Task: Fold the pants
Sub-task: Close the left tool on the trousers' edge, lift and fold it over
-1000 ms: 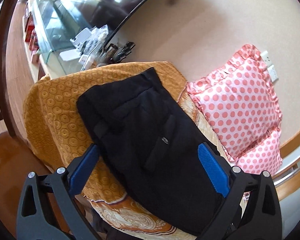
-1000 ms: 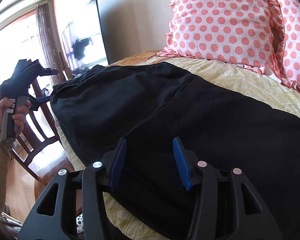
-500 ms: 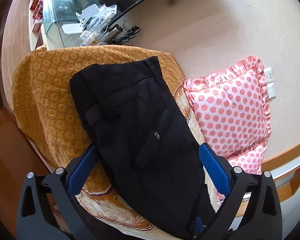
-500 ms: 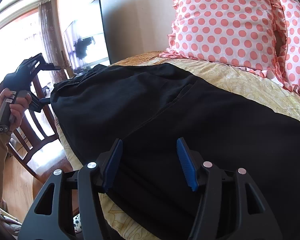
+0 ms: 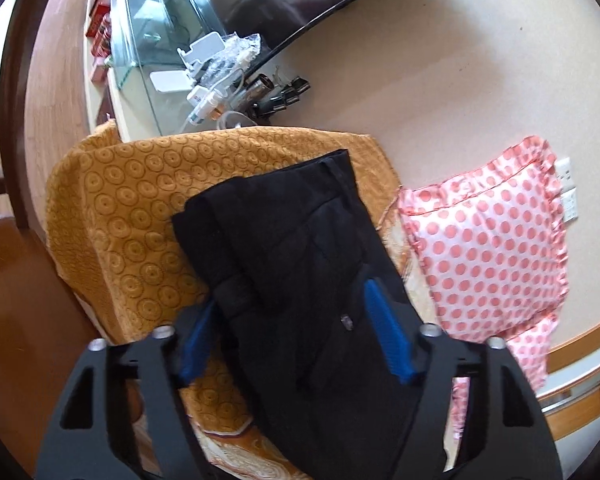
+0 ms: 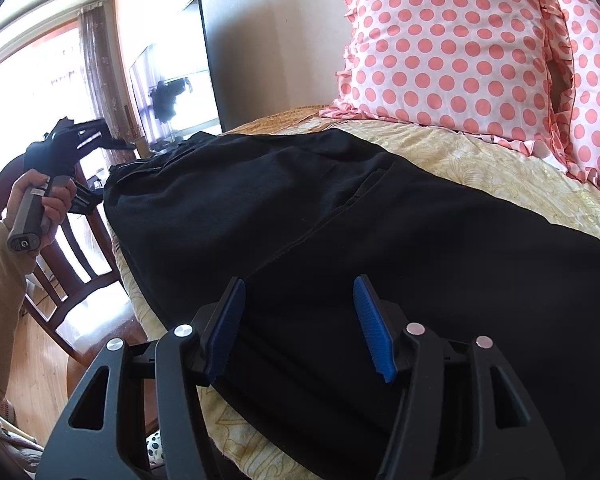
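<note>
Both grippers open over the pants on the bed

Your left gripper (image 5: 296, 320) has dropped closer since a moment ago, jaws spread astride the black pants (image 5: 300, 280). Only the right view shows your left hand (image 6: 44, 200); your right gripper (image 6: 300, 320) hovers open above the pants' leg.

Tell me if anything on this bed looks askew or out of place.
The black pants lie diagonally across the bed, waist end on the orange cover, and their near edge hangs past the mattress edge in the right wrist view. The polka-dot pillow sits tidy. Nothing looks damaged.
</note>
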{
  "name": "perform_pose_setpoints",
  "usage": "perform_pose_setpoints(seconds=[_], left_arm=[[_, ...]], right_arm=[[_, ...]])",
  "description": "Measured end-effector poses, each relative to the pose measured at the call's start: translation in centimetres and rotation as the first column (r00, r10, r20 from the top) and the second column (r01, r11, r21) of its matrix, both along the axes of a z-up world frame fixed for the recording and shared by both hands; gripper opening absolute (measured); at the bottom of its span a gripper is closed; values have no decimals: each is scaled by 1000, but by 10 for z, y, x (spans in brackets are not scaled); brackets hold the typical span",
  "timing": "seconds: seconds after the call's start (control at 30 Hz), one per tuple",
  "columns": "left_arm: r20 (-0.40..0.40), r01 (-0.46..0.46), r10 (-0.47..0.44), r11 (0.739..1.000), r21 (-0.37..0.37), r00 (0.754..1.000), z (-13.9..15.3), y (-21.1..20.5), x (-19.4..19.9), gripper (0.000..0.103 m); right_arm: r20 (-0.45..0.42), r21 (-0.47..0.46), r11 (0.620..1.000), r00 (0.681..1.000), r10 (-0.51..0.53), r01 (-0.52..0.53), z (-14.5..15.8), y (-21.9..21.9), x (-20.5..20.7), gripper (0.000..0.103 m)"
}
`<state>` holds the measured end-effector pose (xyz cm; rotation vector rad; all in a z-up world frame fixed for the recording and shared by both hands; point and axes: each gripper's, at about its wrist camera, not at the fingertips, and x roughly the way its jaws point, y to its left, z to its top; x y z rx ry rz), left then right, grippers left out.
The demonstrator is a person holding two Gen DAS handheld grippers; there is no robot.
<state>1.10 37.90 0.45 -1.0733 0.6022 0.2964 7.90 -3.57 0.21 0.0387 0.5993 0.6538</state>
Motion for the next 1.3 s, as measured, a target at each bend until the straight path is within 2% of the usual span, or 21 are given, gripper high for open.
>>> perform_pose_setpoints(seconds=[0.03, 0.07, 0.13, 0.2, 0.3, 0.33, 0.43, 0.5, 0.57, 0.7, 0.8, 0.9, 0.93, 0.97, 1.0, 1.1, 1.13, 1.17, 1.2, 1.23, 1.3], left_arm=[[-18, -5, 5, 1000, 16, 1000, -1, 0, -1, 41], [-34, -10, 11, 999, 32, 999, -1, -1, -1, 35], [-41, -9, 12, 997, 72, 999, 1, -3, -3, 18], [-35, 4, 1, 992, 123, 999, 7, -7, -4, 12], [-20, 43, -39, 963, 265, 999, 32, -28, 0, 8], [-7, 75, -77, 940, 333, 997, 48, -43, 3, 7], [17, 146, -171, 884, 445, 985, 81, -78, 13, 7], [27, 196, -242, 842, 502, 970, 103, -107, 22, 6], [36, 261, -334, 793, 551, 942, 125, -144, 35, 6], [40, 375, -498, 699, 609, 866, 152, -215, 57, 6], [43, 451, -617, 620, 642, 786, 167, -275, 72, 6], [55, 528, -724, 550, 647, 688, 170, -335, 78, 6], [59, 566, -769, 518, 641, 637, 165, -362, 78, 6], [57, 590, -793, 497, 636, 607, 160, -376, 77, 6], [49, 624, -825, 464, 629, 564, 151, -396, 75, 6], [-38, 752, -908, 321, 576, 416, 107, -458, 68, 6], [-81, 789, -924, 271, 552, 374, 89, -476, 68, 6], [-113, 815, -932, 237, 529, 345, 74, -489, 68, 6], [-125, 828, -936, 223, 515, 329, 65, -496, 68, 6], [-126, 821, -934, 223, 526, 335, 64, -500, 68, 6], [-91, 786, -926, 256, 563, 366, 79, -498, 69, 6]], right_arm=[[0, 0, 1000, 1000, 1, -1, 1, -1, 0, 61], [1, 0, 1000, 1000, 0, 0, 1, -2, -2, 67], [13, -5, 1000, 1000, -9, 9, 3, -4, -5, 71], [22, -3, 1000, 1000, -17, 17, 4, -10, -9, 71], [24, 28, 999, 999, -46, 45, 7, -26, -15, 71], [24, 38, 998, 998, -59, 58, 9, -33, -16, 71], [30, 73, 992, 994, -104, 102, 14, -57, -24, 71], [41, 93, 986, 989, -143, 139, 17, -76, -29, 71], [48, 114, 976, 980, -194, 188, 20, -100, -36, 71], [50, 135, 948, 953, -298, 289, 19, -143, -51, 71], [45, 153, 922, 930, -366, 356, 17, -172, -62, 71], [27, 174, 884, 895, -445, 434, 11, -203, -74, 71], [20, 176, 873, 885, -465, 454, 9, -210, -77, 72], [14, 176, 864, 876, -482, 472, 6, -217, -80, 72], [6, 176, 854, 867, -499, 490, 4, -224, -82, 72], [-23, 167, 823, 836, -548, 544, -7, -242, -92, 72], [-36, 164, 811, 825, -563, 561, -10, -248, -93, 72], [-34, 164, 808, 821, -569, 566, -14, -255, -94, 72], [-40, 165, 801, 815, -578, 575, -16, -259, -96, 72], [-46, 168, 791, 806, -590, 589, -18, -265, -98, 72], [-48, 170, 775, 791, -610, 608, -19, -273, -102, 72]])
